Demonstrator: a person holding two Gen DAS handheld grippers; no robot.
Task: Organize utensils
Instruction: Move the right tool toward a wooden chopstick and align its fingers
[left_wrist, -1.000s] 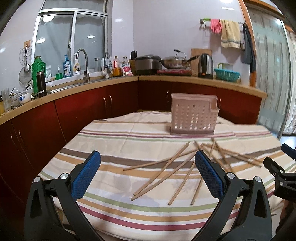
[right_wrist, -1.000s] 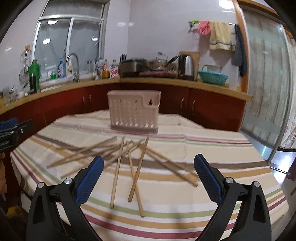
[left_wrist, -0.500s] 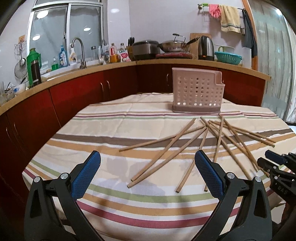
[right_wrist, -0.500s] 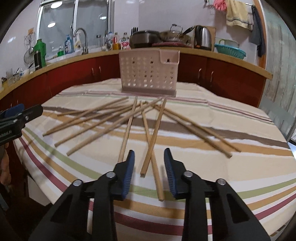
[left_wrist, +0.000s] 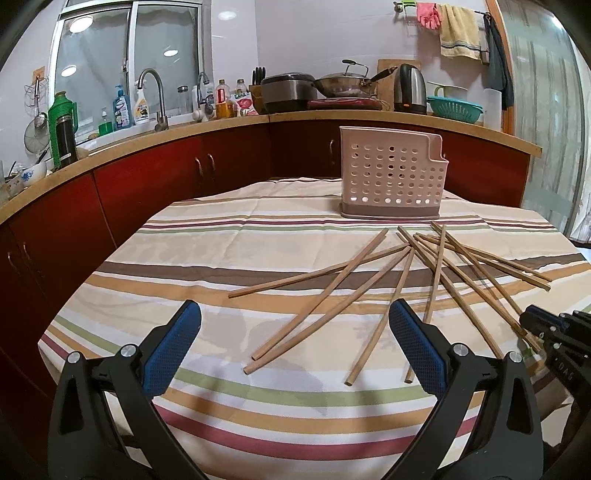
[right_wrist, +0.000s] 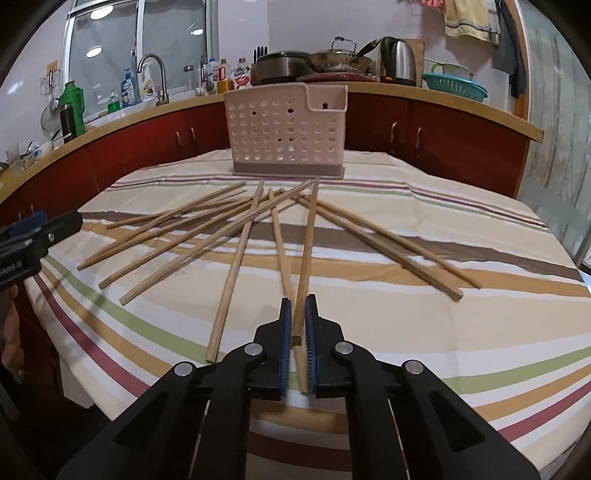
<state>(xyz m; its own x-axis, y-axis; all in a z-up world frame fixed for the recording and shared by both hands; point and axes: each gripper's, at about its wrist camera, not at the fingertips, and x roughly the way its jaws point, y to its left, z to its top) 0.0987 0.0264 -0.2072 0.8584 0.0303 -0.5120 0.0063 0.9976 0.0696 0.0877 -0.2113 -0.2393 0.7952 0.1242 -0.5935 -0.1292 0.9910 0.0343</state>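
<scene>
Since the earlier frame we have brought both grippers lower and nearer the striped tablecloth (left_wrist: 229, 236), so the scattered wooden chopsticks (left_wrist: 332, 288) loom larger.

In the left wrist view, our left gripper (left_wrist: 295, 347) hangs wide open over bare cloth with nothing between its blue pads, as it did before. The chopsticks lie fanned out to its right, in front of the perforated pink utensil holder (left_wrist: 391, 177) at the far side of the table. The right gripper shows at the right edge, now down among the sticks.

In the right wrist view, our right gripper (right_wrist: 299, 314) has just been closing from wide open, and its pads now pinch the near ends of two crossed chopsticks (right_wrist: 304, 258). We judge the grip risky: held only at the ends, the pair may pivot or scissor when lifted, one may slip free, and sticks lying across them may get dragged.
</scene>
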